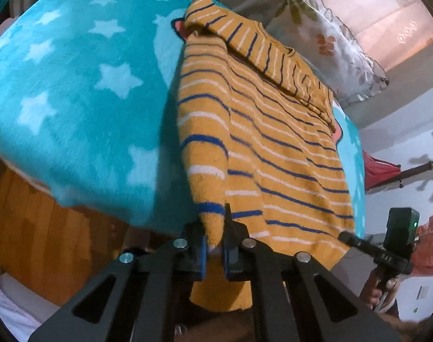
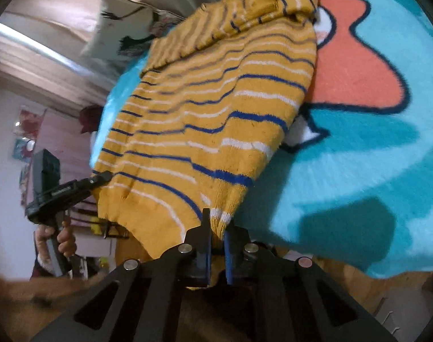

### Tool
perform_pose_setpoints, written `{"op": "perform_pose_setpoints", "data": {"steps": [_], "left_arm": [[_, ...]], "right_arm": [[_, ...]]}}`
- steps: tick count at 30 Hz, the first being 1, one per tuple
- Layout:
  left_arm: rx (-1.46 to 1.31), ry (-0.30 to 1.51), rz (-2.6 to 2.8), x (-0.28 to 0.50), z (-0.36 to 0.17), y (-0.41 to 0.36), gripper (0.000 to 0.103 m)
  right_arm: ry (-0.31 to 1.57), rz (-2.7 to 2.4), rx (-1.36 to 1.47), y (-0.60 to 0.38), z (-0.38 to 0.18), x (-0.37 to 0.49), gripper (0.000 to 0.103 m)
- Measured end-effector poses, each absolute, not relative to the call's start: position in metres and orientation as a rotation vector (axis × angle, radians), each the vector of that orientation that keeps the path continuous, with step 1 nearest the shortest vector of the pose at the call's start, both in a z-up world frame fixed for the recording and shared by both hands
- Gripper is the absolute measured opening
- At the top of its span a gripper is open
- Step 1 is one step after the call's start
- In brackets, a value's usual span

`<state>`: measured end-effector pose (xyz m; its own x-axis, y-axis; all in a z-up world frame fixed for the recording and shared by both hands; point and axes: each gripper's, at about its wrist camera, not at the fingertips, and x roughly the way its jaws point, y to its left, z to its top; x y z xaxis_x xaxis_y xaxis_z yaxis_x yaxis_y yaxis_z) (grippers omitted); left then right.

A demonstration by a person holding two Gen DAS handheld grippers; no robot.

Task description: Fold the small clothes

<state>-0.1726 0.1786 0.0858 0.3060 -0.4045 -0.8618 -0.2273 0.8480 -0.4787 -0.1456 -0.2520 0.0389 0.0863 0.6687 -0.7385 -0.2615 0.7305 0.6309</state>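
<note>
A small mustard-yellow sweater (image 1: 273, 142) with blue and white stripes lies on a turquoise star blanket (image 1: 74, 85), its sleeves folded across the top. My left gripper (image 1: 215, 228) is shut on the sweater's near left hem corner. My right gripper (image 2: 218, 228) is shut on the sweater (image 2: 210, 108) at the near right hem corner. The hem is lifted off the blanket (image 2: 359, 156) near the bed's front edge. The right gripper (image 1: 347, 238) shows at the right of the left wrist view; the left gripper (image 2: 102, 177) shows at the left of the right wrist view.
A floral pillow (image 1: 330, 42) lies at the head of the bed beyond the sweater. The blanket has an orange bow-shaped patch (image 2: 356, 65) to the sweater's right. The bed's wooden side (image 1: 40, 242) drops below the blanket edge.
</note>
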Motion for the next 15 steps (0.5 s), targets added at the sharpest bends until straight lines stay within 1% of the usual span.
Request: {"op": "perform_pose_setpoints", "data": {"steps": [5, 11, 15], "left_arm": [[-0.624, 1.291, -0.086, -0.173, 0.077, 0.181, 0.007], [-0.621, 1.265, -0.071, -0.165, 0.092, 0.183, 0.007], [-0.663, 1.238, -0.072, -0.139, 0.102, 0.189, 0.007]], "right_arm": [[1.315, 0.710, 0.409, -0.254, 0.036, -0.141, 0.007], [1.334, 0.728, 0.418, -0.251, 0.034, -0.137, 0.007], [1.309, 0.767, 0.494, -0.256, 0.049, -0.116, 0.007]]}}
